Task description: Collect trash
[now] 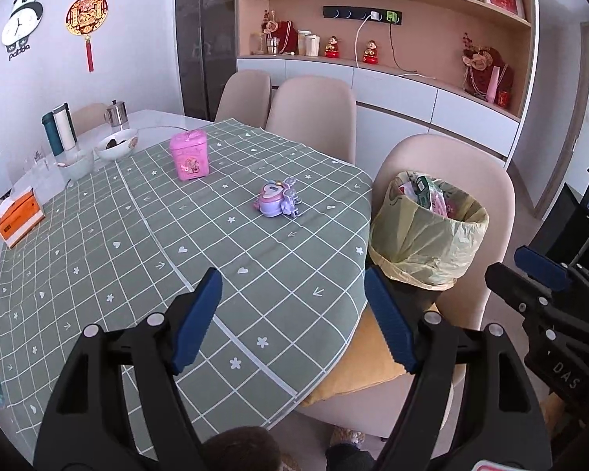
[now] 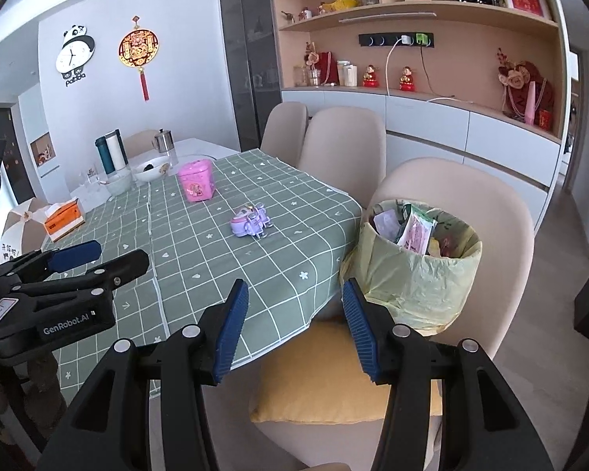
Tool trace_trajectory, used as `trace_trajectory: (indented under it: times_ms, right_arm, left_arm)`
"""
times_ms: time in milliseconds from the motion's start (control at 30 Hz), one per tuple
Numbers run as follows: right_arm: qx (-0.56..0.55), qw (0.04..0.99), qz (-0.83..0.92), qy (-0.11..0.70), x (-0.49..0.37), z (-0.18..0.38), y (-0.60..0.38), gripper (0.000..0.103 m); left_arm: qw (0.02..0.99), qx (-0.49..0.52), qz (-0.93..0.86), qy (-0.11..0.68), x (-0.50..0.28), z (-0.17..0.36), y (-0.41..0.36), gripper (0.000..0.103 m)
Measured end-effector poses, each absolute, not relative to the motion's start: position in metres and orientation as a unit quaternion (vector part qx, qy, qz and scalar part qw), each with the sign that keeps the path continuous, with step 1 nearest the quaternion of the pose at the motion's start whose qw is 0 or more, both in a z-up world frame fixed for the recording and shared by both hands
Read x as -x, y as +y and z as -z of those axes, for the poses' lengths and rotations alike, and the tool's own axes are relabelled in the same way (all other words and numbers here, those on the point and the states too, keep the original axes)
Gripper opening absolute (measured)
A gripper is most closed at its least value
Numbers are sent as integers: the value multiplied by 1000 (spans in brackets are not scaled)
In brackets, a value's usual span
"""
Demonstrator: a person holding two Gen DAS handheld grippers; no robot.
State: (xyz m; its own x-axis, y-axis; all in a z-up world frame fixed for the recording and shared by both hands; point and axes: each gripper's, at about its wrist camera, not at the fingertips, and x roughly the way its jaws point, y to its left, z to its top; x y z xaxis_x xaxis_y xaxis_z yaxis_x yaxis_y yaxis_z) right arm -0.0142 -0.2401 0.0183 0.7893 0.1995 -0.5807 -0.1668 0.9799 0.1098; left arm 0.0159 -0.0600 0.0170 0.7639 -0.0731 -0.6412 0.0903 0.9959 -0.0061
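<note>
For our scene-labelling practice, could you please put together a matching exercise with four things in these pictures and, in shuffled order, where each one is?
Things
1. trash bin
2. pink tin
3. purple toy
4. orange tissue box

Places
A. near the middle of the checked tablecloth
B. on the seat of the nearest chair, lined with a yellowish bag
C. at the table's left edge
D. on the cloth towards the far end, near the bowls

Pairs: 1-B, 2-D, 3-A, 4-C
</note>
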Motion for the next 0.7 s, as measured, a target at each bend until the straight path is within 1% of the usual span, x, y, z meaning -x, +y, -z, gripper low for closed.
trace_trajectory:
  times_ms: [700]
  right_arm:
    - [-22, 945, -92, 313, 5, -18, -246, 48]
  left_arm:
    - [939, -3, 43, 342, -22, -16, -60, 71]
